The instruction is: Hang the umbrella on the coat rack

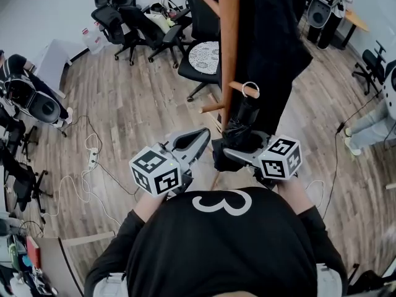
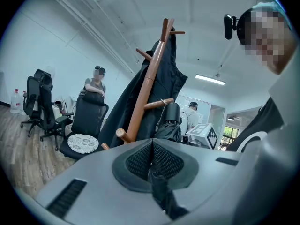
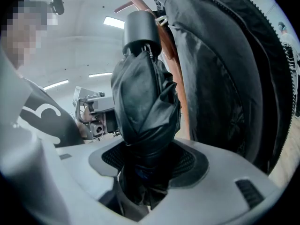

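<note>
The wooden coat rack [image 1: 228, 42] stands straight ahead with a black coat [image 1: 275, 42] on it. A folded black umbrella [image 1: 242, 127] hangs beside the pole. Its wrist loop [image 1: 250, 90] circles a short peg [image 1: 238, 87]. My right gripper [image 1: 234, 154] is shut on the umbrella's lower end, and the bundled fabric [image 3: 145, 107] fills the right gripper view between the pads [image 3: 187, 161]. My left gripper [image 1: 203, 136] sits just left of the umbrella, apart from it, shut and holding nothing. In the left gripper view, the umbrella [image 2: 169, 124] hangs under the peg [image 2: 157, 103], beyond my left gripper [image 2: 152, 144].
An office chair with a round patterned cushion [image 1: 204, 57] stands behind the rack, and more chairs [image 1: 133, 23] are at the back. Cables and a power strip [image 1: 93, 159] lie on the wooden floor to the left. A person [image 2: 96, 86] stands behind the chair, and another person's legs [image 1: 371, 129] are at the right.
</note>
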Available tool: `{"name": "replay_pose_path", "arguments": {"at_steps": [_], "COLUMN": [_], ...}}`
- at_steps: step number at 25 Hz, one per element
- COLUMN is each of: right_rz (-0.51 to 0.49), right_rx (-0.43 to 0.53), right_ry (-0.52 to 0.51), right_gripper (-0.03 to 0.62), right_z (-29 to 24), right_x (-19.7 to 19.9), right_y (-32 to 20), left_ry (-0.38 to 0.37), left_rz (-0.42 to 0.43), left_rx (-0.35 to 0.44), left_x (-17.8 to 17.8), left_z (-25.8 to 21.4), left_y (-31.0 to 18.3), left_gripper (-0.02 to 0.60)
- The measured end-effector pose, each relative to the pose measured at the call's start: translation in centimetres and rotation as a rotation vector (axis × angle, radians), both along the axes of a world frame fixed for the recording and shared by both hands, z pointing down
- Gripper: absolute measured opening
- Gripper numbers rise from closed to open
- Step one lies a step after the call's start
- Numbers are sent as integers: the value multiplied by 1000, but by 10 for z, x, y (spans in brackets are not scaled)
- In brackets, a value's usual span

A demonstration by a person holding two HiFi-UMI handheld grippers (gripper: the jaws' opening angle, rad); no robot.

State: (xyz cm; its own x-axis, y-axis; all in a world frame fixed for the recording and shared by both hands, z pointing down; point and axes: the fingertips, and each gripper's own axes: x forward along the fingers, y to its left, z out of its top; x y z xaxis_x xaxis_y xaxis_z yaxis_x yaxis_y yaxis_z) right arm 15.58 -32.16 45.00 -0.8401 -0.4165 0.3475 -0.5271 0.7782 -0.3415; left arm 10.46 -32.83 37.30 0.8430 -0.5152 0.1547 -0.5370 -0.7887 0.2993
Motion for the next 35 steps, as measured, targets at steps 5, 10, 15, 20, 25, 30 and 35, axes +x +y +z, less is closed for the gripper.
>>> {"name": "replay_pose_path", "arguments": {"at_steps": [5,10,15,20,25,30,35], "right_rz": [-2,-7,-10,-6,13,34,80], "right_rx": [-18,-31,-41,-68,-82,-60,-12], "right_ry": [15,24,25,8,44,87,132], "right_gripper": [268,268,268,268,268,268,268], "right_z": [4,11,16,21,34,44,46], "right_x": [-5,-14,-19,-21,-21,-17,-10], "right_y": [-8,-16,-24,-27,-32,-37,-50], "left_ry": [9,13,15,19,37,45,45], "left_rz": [-21,-30,-43,-47,-67,-79,-86], "left_rx": [-7,-16,-14,-13,-31,-44,-58], "left_x": [-9,-19,-26,-31,-40,-45,-46], "left_z": [1,8,10,10,18,25,29], "left_y": [-5,-9,-15,-13,-16,-18,-23], "left_gripper": [15,15,15,15,15,15,15]}}
